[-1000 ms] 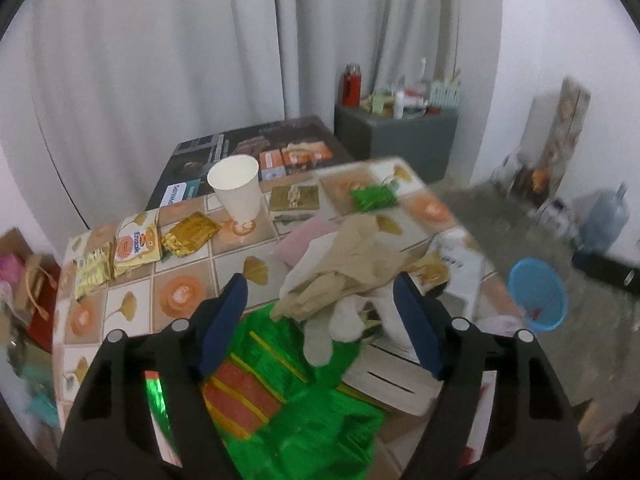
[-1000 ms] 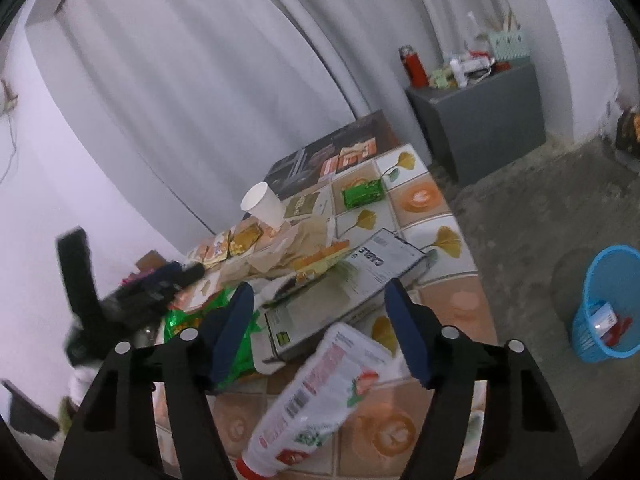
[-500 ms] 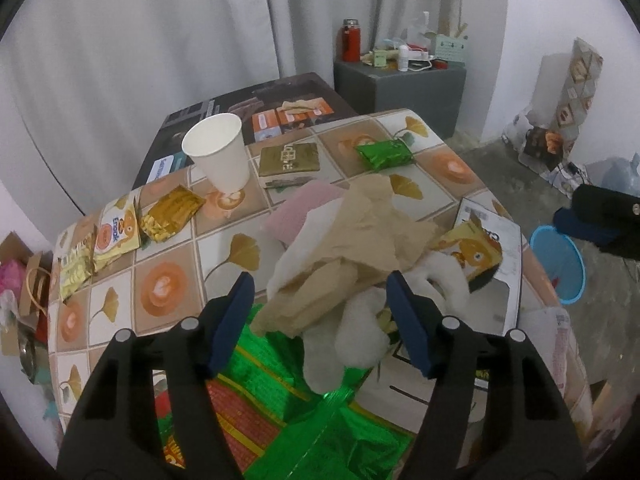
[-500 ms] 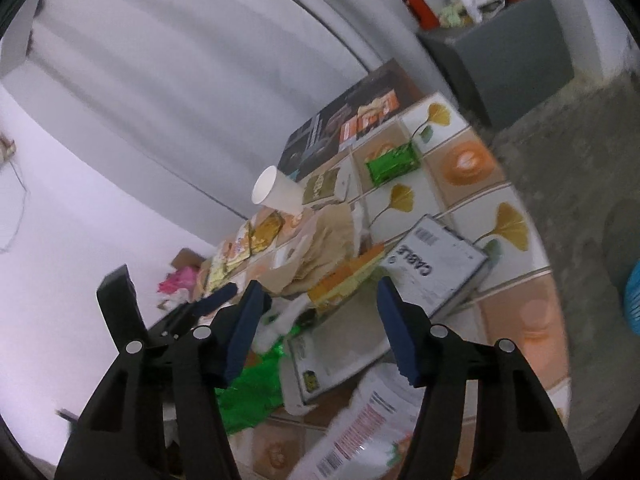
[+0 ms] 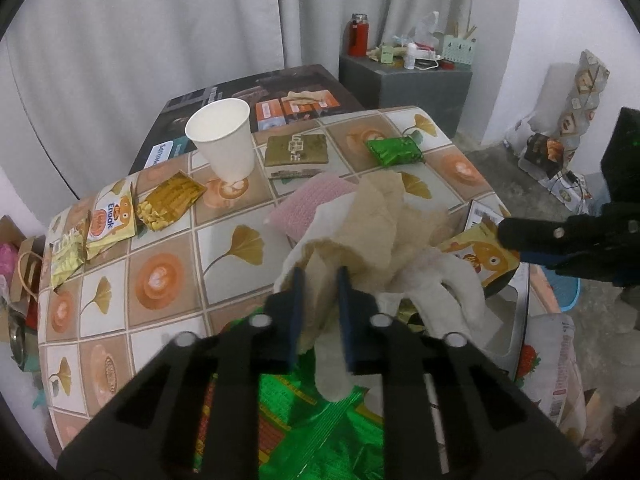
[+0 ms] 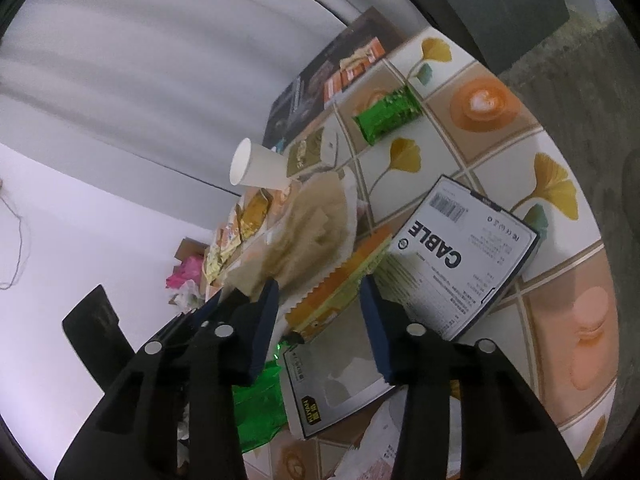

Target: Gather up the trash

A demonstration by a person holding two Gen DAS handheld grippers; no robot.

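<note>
The left gripper (image 5: 319,276) has just been closing; its blue pads pinch a fold of crumpled beige tissue paper (image 5: 376,224) heaped on the glossy tiled tablecloth (image 5: 168,248). The right gripper (image 6: 320,294) has also just been narrowing, and its half-parted jaws straddle a flat orange-yellow snack packet (image 6: 340,280) with a serrated edge without pressing it. Beside it lies a white cardboard cable box (image 6: 464,252); farther off stands a smooth white paper cup (image 5: 222,142).

Left claw (image 5: 319,280), jaws just closed, pinches crumpled beige paper (image 5: 372,232) mid-bench (image 5: 168,276). Green foil wrapper (image 5: 320,432) at near edge. White paper cup (image 5: 224,140) upright toward far edge. Right claw (image 5: 520,240) enters from right edge over a yellow packet (image 5: 476,250).
</note>
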